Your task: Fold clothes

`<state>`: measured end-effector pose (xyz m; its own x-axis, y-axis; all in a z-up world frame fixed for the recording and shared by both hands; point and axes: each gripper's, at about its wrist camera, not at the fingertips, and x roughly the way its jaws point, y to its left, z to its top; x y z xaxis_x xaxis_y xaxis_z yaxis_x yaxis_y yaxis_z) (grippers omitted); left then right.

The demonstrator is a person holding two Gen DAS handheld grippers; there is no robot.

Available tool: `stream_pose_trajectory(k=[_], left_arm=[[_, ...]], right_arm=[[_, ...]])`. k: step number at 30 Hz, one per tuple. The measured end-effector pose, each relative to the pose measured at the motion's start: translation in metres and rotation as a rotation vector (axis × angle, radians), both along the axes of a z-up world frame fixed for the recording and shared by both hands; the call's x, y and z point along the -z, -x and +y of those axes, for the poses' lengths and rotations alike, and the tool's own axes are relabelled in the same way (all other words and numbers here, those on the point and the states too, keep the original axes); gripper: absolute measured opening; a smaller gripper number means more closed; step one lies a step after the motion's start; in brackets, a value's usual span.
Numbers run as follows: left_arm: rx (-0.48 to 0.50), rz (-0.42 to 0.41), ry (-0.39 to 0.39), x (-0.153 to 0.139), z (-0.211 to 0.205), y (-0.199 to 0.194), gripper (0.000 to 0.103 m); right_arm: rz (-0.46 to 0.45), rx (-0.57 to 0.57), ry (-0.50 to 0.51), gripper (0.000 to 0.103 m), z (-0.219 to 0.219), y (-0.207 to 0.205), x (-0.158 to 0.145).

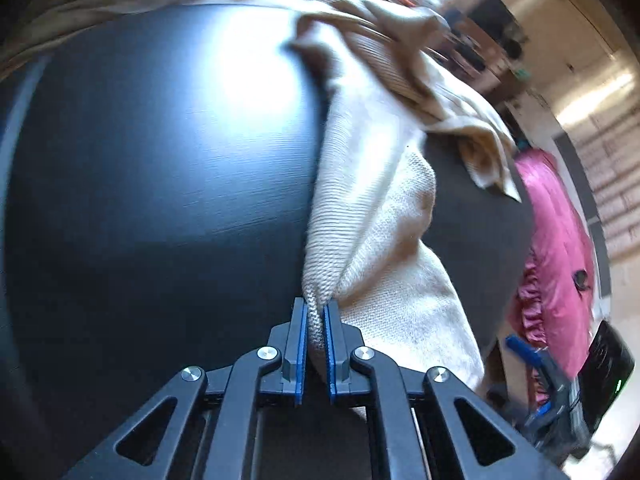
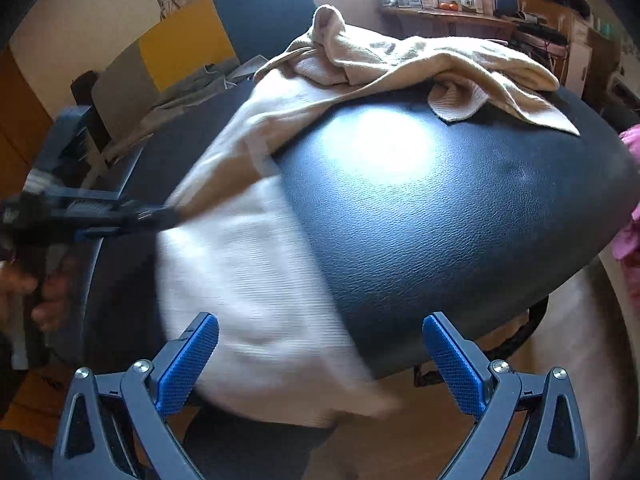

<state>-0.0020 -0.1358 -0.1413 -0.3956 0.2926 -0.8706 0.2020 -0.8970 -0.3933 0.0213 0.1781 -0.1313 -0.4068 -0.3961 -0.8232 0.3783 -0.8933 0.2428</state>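
A cream knitted sweater (image 1: 372, 208) lies across the dark table (image 1: 160, 160); its far part is bunched at the back. My left gripper (image 1: 315, 312) is shut on an edge fold of the sweater. In the right wrist view the sweater (image 2: 256, 264) hangs over the table's (image 2: 460, 220) near edge, blurred. The left gripper (image 2: 160, 214) shows at the left of that view, pinching the sweater. My right gripper (image 2: 320, 344) is open and empty, its blue pads (image 2: 452, 364) on either side of the hanging cloth.
A pink garment (image 1: 556, 248) hangs at the table's right side. A cluttered shelf (image 2: 440, 4) stands behind the table. Yellow and dark panels (image 2: 188, 48) are at the back left. Wooden floor (image 2: 440, 432) lies below the table edge.
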Motion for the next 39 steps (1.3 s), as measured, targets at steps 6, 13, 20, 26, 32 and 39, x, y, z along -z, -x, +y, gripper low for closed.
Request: stream_pose_trajectory(k=[6, 13, 20, 26, 32, 39], left_arm=[[-0.130, 0.011, 0.062, -0.015, -0.072, -0.069, 0.006], [-0.279, 0.070, 0.064, -0.040, -0.121, -0.145, 0.012], [-0.211, 0.164, -0.007, -0.037, -0.087, -0.172, 0.017], [-0.079, 0.136, 0.086, -0.012, -0.045, -0.148, 0.017], [-0.054, 0.151, 0.159, 0.000, -0.040, -0.134, 0.017], [-0.081, 0.160, 0.078, 0.003, -0.056, -0.135, 0.018]], right_arm=[[-0.021, -0.051, -0.005, 0.103, -0.041, -0.006, -0.006], [-0.036, -0.170, -0.019, 0.103, -0.111, -0.025, -0.014], [0.071, -0.118, -0.035, 0.103, -0.128, -0.013, -0.041], [0.277, -0.034, -0.140, 0.103, -0.133, 0.019, -0.084], [0.312, -0.160, -0.239, 0.095, -0.177, 0.071, -0.068], [0.218, -0.136, -0.326, 0.013, -0.194, 0.132, -0.018]])
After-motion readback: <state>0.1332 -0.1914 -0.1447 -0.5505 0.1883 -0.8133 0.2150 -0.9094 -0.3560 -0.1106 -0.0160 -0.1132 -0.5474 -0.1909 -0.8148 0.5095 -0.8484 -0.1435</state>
